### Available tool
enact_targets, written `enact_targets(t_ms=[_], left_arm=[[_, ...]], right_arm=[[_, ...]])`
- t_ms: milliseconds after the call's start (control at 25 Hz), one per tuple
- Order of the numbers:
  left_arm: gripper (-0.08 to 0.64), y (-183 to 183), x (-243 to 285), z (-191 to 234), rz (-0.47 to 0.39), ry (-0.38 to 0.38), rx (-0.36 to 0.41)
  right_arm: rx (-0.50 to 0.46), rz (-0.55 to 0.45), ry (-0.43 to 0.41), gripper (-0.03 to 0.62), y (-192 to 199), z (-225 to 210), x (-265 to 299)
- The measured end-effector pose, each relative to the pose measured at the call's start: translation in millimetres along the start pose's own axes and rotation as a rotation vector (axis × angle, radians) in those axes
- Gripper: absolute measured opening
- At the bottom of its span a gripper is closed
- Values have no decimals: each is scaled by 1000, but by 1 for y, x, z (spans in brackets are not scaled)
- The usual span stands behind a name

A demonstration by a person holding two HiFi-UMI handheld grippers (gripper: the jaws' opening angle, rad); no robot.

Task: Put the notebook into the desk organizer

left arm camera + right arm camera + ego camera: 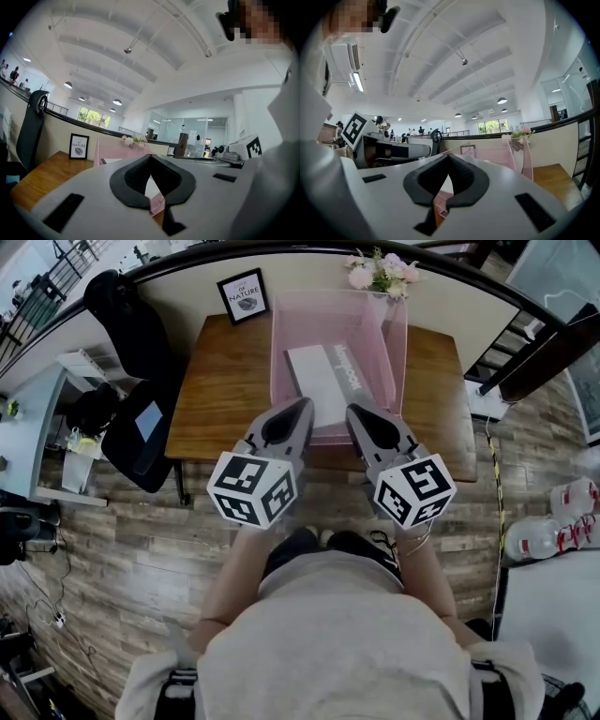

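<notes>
Head view looks steeply down on a wooden table (220,404) with a pink see-through desk organizer (278,352) standing on its middle, open at the top. The notebook (317,381) lies flat inside the organizer, pale cover up, close to the left wall and reaching toward the near wall; a grey strip with print runs along its right side. The left gripper (306,405) and the right gripper (353,412) hang side by side over the near edge of the table, tips pointing at the organizer's near wall, just short of it. In the left gripper view the jaws meet at the tips with nothing caught between them, and the right gripper view shows the same: jaws together, empty.

The tabletop is bare wood on both sides of the organizer, wider on the left. At the far left corner stands a small framed picture (243,295), and a bunch of pale flowers (380,272) sits just behind the organizer's far wall. A black office chair (141,390) crowds the table's left edge. A curved black railing (187,259) runs behind the table. On the floor to the right, well apart from the table, lie water bottles (553,526)
</notes>
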State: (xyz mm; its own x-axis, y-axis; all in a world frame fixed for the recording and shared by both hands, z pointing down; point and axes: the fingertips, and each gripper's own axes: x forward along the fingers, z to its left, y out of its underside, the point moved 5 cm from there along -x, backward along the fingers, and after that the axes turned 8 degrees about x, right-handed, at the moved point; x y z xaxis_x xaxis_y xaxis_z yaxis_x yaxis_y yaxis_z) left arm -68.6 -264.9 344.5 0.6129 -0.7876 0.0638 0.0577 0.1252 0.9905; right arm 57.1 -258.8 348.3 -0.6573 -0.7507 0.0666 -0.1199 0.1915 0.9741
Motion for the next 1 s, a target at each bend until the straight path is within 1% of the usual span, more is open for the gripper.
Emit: enact_targets(t_ms=[120,240,320,480,640,840,1000], left_arm=[[12,1,1,-4,10,2,30],[12,2,2,-6,22,3,39],[12,4,3,-6,35,5,28],[12,11,6,-5,58,19,-18],[12,16,8,-6,75,33,-23],[12,16,8,-10,67,58,-26],[12,16,8,-10,69,58,-26]], right_arm=[[-21,-19,7,9,-3,1,-4],[-35,-10,9,9,-3,1,-5],[-38,-7,8,9,-2,2,-4],[-41,0,1,9,0,5,-5],[-34,6,-7,9,2,6,-3],[-34,15,-15,9,5,8,-3],[-31,22,-24,9,6,8,-2]])
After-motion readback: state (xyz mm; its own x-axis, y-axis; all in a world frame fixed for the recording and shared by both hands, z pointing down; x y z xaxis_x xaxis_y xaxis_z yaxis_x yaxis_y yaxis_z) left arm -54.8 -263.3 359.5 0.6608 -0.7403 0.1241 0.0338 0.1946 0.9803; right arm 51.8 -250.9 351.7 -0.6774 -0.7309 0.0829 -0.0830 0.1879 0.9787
